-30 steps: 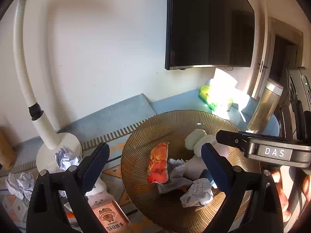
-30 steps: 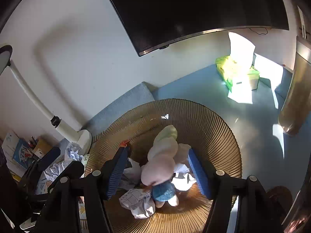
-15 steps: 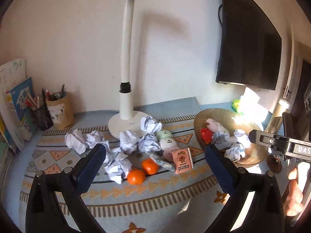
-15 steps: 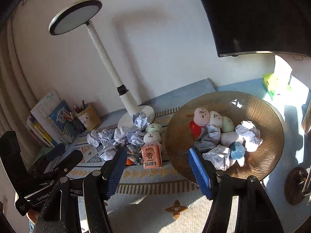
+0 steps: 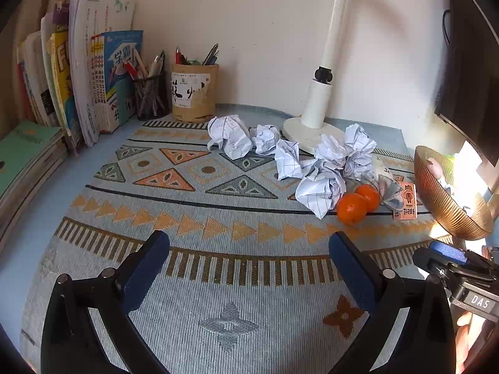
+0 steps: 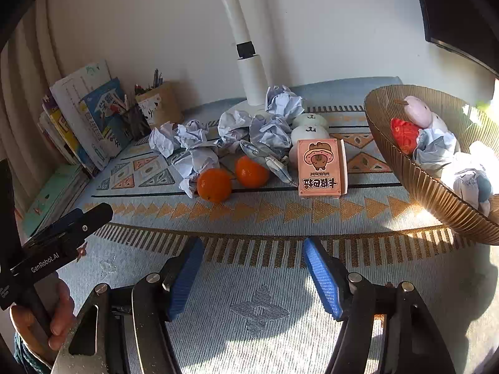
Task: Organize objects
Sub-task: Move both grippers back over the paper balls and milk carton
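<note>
Two oranges, a pink card box, white plush buns and several crumpled paper balls lie on the patterned mat. A ribbed amber bowl at the right holds plush toys and paper balls. In the left wrist view the oranges, paper balls and bowl sit at the right. My left gripper is open and empty above the mat's near part. My right gripper is open and empty, short of the oranges and box.
A white desk lamp stands behind the paper. Two pen holders and upright books line the back left wall, with flat books at the left edge. A dark monitor hangs at the right.
Both grippers have pulled back from over the bowl toward the mat's near side and swung left. The bowl now sits at the right. Both stay open and empty.
</note>
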Demonstrator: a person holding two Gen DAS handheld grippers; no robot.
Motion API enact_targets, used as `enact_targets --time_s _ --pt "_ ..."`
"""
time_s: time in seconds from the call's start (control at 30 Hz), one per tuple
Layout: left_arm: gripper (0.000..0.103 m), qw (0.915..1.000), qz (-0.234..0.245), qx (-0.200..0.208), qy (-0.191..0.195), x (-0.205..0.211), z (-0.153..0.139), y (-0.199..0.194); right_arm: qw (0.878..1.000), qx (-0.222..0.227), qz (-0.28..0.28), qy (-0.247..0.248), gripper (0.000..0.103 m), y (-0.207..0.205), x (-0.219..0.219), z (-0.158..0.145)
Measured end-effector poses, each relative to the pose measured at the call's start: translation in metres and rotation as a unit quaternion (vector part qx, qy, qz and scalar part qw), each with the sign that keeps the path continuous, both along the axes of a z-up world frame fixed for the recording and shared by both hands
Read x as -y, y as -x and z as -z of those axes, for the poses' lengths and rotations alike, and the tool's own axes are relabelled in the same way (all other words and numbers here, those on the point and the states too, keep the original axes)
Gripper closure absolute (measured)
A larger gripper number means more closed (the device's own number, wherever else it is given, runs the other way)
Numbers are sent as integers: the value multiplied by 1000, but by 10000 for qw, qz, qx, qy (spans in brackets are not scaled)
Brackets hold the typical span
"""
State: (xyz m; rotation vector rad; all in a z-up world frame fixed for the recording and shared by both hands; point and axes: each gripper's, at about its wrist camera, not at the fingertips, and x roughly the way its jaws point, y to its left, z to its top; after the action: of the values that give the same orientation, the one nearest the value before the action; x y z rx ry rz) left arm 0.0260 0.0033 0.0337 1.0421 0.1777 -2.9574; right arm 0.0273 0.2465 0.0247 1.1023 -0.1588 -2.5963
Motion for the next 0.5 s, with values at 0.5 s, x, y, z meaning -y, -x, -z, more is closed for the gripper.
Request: enact_targets --time_s 0.5 --pt "1 9993 142 347 28 -5 10 10 9983 265 475 197 37 13 -18 13"
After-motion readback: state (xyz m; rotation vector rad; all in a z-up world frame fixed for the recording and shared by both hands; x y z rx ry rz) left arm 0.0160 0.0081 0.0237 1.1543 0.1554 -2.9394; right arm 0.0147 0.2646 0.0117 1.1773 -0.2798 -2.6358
